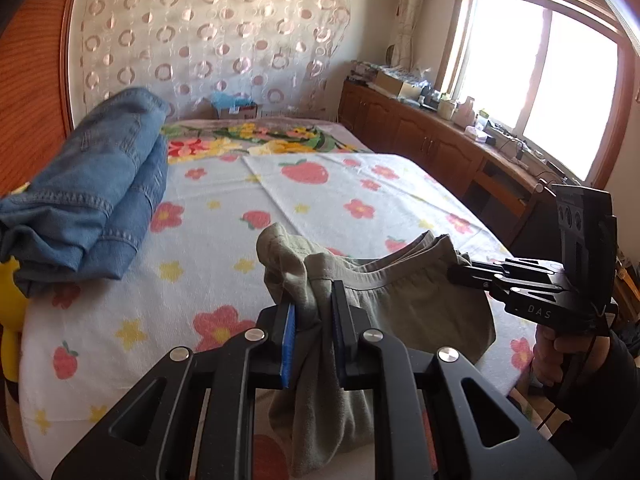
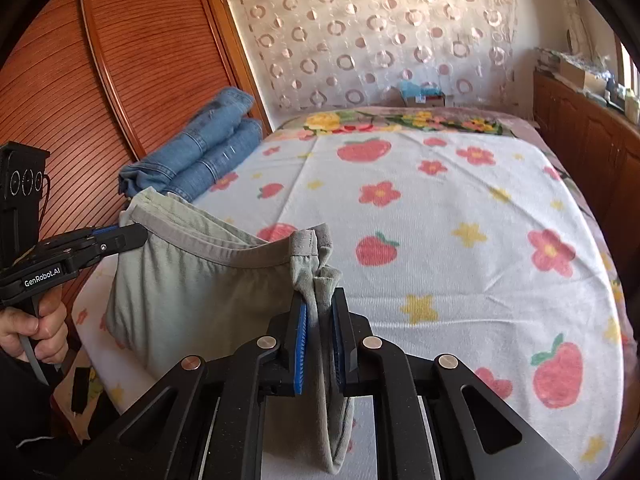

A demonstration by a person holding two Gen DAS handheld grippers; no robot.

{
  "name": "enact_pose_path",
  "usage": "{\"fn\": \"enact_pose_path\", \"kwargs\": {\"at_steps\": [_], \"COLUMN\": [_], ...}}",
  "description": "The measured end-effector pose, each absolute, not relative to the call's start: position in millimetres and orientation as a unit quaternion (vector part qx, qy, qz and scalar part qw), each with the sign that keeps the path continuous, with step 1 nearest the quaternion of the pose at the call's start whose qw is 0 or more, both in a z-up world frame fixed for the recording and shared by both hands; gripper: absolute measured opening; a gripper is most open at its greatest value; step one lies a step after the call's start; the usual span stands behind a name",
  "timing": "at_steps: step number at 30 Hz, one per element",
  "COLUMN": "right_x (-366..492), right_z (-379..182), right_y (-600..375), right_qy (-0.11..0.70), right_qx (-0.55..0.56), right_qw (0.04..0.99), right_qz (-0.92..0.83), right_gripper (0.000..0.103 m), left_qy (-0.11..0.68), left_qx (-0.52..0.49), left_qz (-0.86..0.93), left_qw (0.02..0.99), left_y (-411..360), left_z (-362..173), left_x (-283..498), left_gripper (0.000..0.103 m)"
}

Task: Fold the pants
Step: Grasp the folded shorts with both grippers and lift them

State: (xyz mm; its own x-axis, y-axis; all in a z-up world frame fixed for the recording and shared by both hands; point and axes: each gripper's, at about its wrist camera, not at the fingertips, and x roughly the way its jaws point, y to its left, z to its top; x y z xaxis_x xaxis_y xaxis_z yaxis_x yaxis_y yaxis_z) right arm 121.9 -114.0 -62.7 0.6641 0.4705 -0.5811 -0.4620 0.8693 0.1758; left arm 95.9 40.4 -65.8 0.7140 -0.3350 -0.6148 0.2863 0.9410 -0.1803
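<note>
Grey-green pants (image 1: pixel 420 300) hang by their elastic waistband above the near edge of the bed, stretched between both grippers. My left gripper (image 1: pixel 314 312) is shut on one bunched end of the waistband, its blue pads pressing the cloth. In the right wrist view my right gripper (image 2: pixel 320 312) is shut on the other end of the pants (image 2: pixel 192 292), with cloth trailing down between the jaws. Each gripper also shows in the other's view: the right gripper (image 1: pixel 456 270) at the waistband's far end, the left gripper (image 2: pixel 136 236) likewise. The legs hang below, mostly hidden.
The bed (image 2: pixel 440 208) carries a white blanket with strawberries and flowers. Folded blue jeans (image 1: pixel 92 200) are stacked at its left side by a wooden wardrobe (image 2: pixel 120 60). A wooden cabinet (image 1: pixel 420 136) with clutter runs under the window on the right. A person's hand (image 2: pixel 36 328) holds the left gripper.
</note>
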Motion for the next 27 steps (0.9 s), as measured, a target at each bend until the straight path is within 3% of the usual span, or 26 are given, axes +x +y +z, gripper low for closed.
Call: {"fn": "enact_pose_path", "kwargs": {"at_steps": [15, 27], "right_x": [91, 100], "right_z": [-11, -1], "right_y": [-124, -114], "right_qy": [0.224, 0.21], "right_qx": [-0.031, -0.044], "right_qw": [0.942, 0.94], "right_qz": [0.249, 0.266], "right_gripper": [0.011, 0.011], "left_qy": [0.267, 0.246], "left_qx": [-0.012, -0.008], "left_qz": [-0.161, -0.14], "left_qw": [0.95, 0.959], "left_y": [37, 51], "left_z": [-6, 4], "left_x": [84, 77], "left_gripper": [0.017, 0.017]}}
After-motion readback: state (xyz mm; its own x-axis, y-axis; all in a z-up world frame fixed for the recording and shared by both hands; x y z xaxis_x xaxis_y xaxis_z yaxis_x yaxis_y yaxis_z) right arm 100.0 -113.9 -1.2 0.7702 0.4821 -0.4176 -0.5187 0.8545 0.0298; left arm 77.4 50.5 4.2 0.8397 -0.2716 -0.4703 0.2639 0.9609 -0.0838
